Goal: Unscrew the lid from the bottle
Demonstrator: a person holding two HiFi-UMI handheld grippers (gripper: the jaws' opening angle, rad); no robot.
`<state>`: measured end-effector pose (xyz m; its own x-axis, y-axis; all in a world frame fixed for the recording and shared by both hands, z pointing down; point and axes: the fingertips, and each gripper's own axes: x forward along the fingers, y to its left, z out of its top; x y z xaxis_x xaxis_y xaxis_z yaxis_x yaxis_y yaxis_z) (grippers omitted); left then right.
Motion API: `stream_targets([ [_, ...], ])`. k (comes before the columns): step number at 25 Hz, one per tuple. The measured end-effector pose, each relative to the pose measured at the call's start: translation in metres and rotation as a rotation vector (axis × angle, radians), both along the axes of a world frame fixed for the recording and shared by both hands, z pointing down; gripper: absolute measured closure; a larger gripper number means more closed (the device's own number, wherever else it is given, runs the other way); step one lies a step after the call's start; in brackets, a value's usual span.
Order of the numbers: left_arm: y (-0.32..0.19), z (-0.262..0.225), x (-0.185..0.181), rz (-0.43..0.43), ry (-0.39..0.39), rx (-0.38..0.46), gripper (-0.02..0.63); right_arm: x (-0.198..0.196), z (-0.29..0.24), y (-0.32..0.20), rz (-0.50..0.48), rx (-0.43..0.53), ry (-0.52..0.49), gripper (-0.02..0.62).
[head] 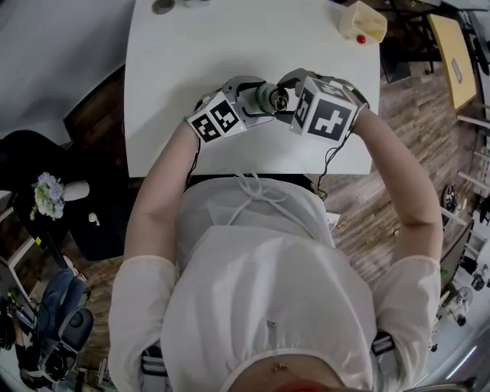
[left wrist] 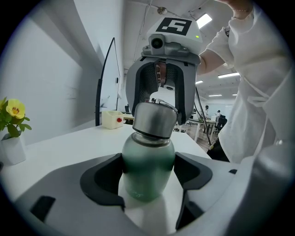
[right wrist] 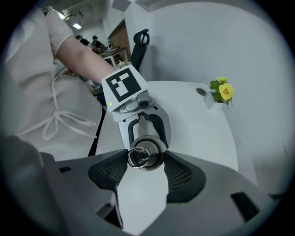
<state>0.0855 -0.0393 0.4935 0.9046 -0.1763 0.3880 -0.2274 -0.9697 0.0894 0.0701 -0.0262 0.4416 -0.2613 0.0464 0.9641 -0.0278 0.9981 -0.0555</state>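
Observation:
A green metal bottle (left wrist: 147, 170) with a silver lid (left wrist: 154, 120) stands on the white table (head: 191, 46), near the front edge. My left gripper (left wrist: 148, 177) is shut on the bottle's body, one dark pad on each side. My right gripper (right wrist: 146, 159) comes down from above and is shut on the lid (right wrist: 145, 154), whose top carries a small metal ring. In the head view the bottle (head: 269, 98) sits between the left gripper (head: 259, 106) and the right gripper (head: 285, 93). The bottle's lower body is hidden there by the grippers.
A cream box with a red button (head: 362, 23) stands at the table's far right corner. A small white vase with yellow flowers (right wrist: 221, 92) is at the far left side. The person's body is close against the table's front edge.

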Motion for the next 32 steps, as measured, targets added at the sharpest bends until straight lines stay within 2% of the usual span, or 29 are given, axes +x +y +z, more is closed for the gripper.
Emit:
stream_targets([
  [5, 0.0, 0.001, 0.0, -0.002, 0.004, 0.0, 0.241, 0.002, 0.001, 0.001, -0.182, 0.043, 0.091, 0.334],
  [8, 0.0, 0.002, 0.001, -0.005, 0.008, 0.002, 0.241, 0.002, 0.001, 0.0, -0.142, 0.045, 0.084, 0.333],
  [11, 0.0, 0.001, 0.001, -0.002, 0.012, 0.003, 0.241, 0.003, -0.002, -0.002, 0.041, 0.053, 0.0, 0.311],
  [15, 0.0, 0.003, 0.0, -0.005, 0.011, -0.001, 0.241, -0.001, -0.003, -0.003, 0.416, -0.037, -0.187, 0.244],
  [17, 0.001, 0.002, 0.0, -0.004, 0.013, -0.001, 0.241, -0.002, -0.001, -0.005, 0.563, -0.049, -0.237, 0.246],
  [19, 0.001, 0.0, 0.0, -0.001, 0.017, 0.0, 0.241, -0.003, 0.001, -0.008, 0.658, -0.023, -0.245, 0.261],
  [21, 0.001, -0.001, -0.001, -0.002, 0.019, 0.0, 0.241, -0.001, 0.005, -0.011, 0.711, 0.009, -0.23, 0.289],
  [25, 0.002, -0.001, 0.0, -0.004, 0.016, -0.001, 0.241, -0.001, 0.008, -0.011, 0.712, 0.027, -0.227, 0.328],
  [29, 0.001, 0.0, 0.001, 0.005, 0.01, -0.002, 0.241, -0.006, 0.006, -0.012, 0.589, 0.055, -0.177, 0.327],
  [32, 0.0, 0.001, -0.001, 0.005, 0.013, -0.005, 0.241, -0.009, 0.008, -0.01, 0.503, 0.028, -0.149, 0.327],
])
